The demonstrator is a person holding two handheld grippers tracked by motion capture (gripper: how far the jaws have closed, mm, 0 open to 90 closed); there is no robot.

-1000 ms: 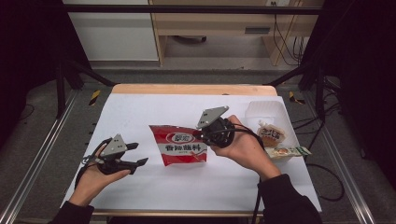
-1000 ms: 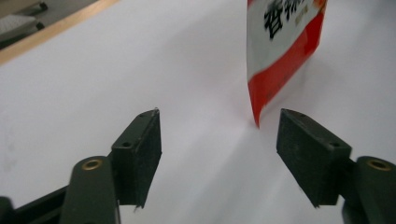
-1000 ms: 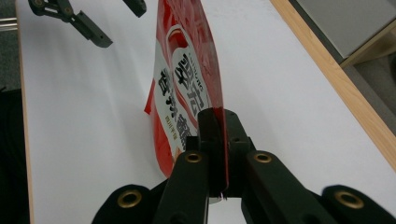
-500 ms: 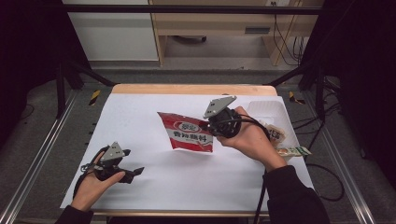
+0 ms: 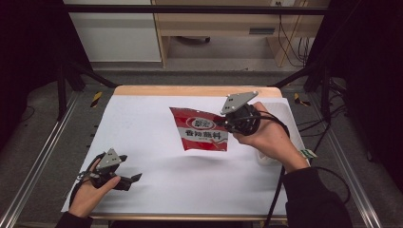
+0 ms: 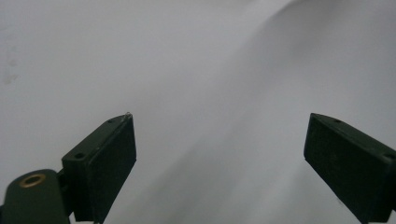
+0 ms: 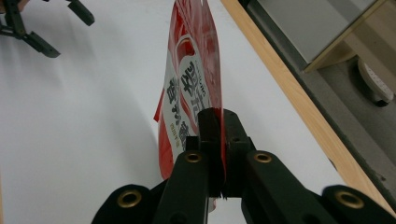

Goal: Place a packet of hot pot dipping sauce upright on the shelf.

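At centre frame, the right gripper (image 5: pixel 222 124) clamps its jaws on a red snack packet (image 5: pixel 202 134), lifting it clear of the bench (image 5: pixel 142 118); lower left, the left gripper (image 5: pixel 134 179) rests, jaws just opened wide and empty.

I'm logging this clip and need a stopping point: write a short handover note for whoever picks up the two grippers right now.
Right gripper: shut on the edge of the red snack bag, held lifted off the white sheet, hanging tilted above mid-table.
Left gripper: open, nothing between the jaws, low over the sheet at the near left; its jaws have just been opening.
Done: bag picked up.
Left: probably set the bag down wherever it belongs; a white tray sits behind the right hand, likely the place.
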